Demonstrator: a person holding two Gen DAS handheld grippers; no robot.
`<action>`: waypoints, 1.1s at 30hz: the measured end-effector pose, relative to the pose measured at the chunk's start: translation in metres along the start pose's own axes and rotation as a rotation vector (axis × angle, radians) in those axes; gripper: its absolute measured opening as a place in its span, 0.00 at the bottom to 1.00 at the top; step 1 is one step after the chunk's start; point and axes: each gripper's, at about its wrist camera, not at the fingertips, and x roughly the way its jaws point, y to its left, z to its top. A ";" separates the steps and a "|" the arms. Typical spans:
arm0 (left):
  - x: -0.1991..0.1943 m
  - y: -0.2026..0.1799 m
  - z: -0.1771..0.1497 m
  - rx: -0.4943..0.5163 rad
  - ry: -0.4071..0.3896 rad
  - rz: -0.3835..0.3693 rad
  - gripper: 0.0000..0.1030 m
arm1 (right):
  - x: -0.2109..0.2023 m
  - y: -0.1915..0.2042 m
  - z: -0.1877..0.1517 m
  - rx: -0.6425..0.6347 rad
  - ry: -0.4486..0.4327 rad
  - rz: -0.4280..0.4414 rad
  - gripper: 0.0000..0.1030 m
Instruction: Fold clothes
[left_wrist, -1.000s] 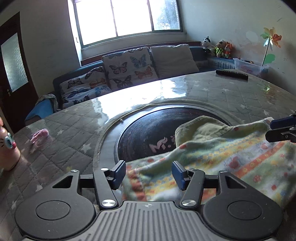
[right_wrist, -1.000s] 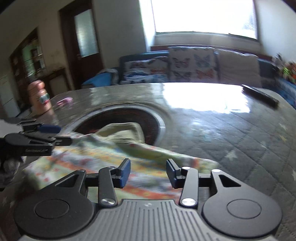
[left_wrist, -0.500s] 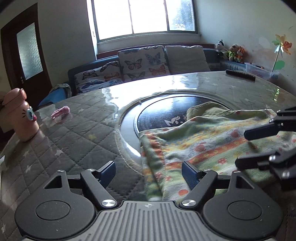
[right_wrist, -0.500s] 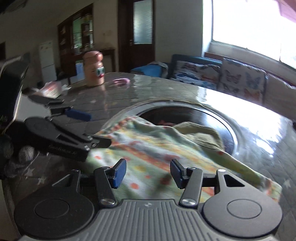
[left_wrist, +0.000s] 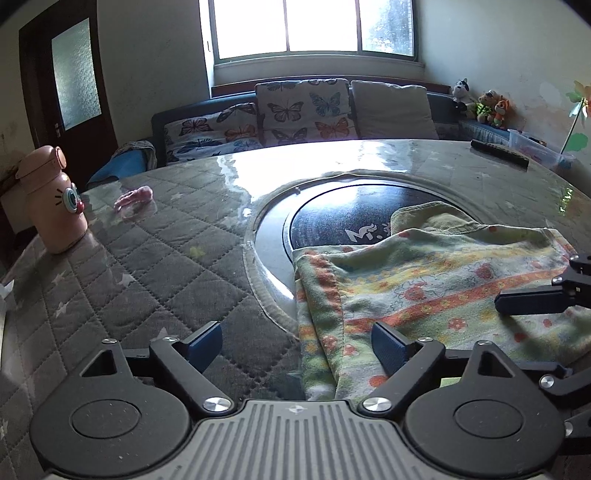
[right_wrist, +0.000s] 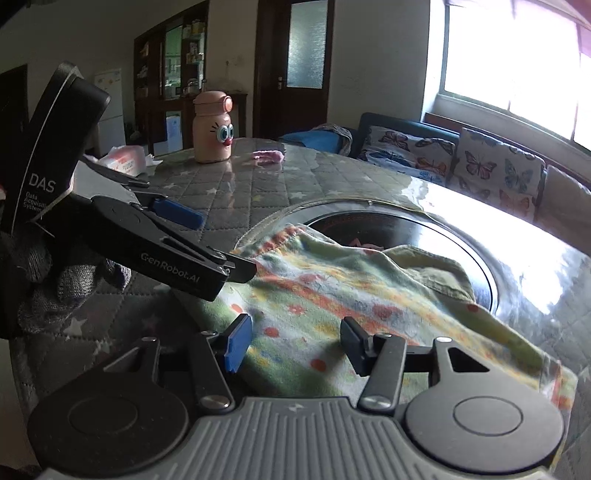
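A garment (left_wrist: 424, 288) with green, yellow and orange print lies flat on the table, partly over the dark round inset (left_wrist: 351, 218). My left gripper (left_wrist: 297, 343) hovers at its left edge with its jaws opening. The hem lies between the wide-spread pads, and neither pad presses on it. My right gripper (right_wrist: 295, 343) stands open just above the garment (right_wrist: 332, 280), gripping nothing. Each gripper shows in the other's view: the right gripper (left_wrist: 532, 299) over the cloth's right part, the left gripper (right_wrist: 210, 243) at its left corner, held by a gloved hand (right_wrist: 66, 284).
The table has a grey quilted cover (left_wrist: 147, 277) under clear film. A pink bottle (left_wrist: 51, 206) and a small pink item (left_wrist: 135, 197) are at the far left, and a dark remote (left_wrist: 498, 153) at the far right. A tissue pack (right_wrist: 125, 160) lies beyond the bottle. A sofa stands behind the table.
The left gripper's jaws spread wider and its view shifted left along the garment's edge. The right gripper swung leftward over the garment, bringing the left gripper close into its view.
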 end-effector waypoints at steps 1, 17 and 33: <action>-0.001 -0.001 0.000 -0.001 0.001 0.004 0.90 | -0.001 0.000 0.000 0.003 -0.002 -0.001 0.55; -0.014 -0.013 0.002 -0.009 -0.009 0.022 1.00 | -0.020 -0.006 -0.008 0.048 -0.020 -0.039 0.65; -0.030 -0.016 -0.001 -0.015 -0.025 0.025 1.00 | -0.031 0.008 -0.008 0.012 -0.040 -0.047 0.79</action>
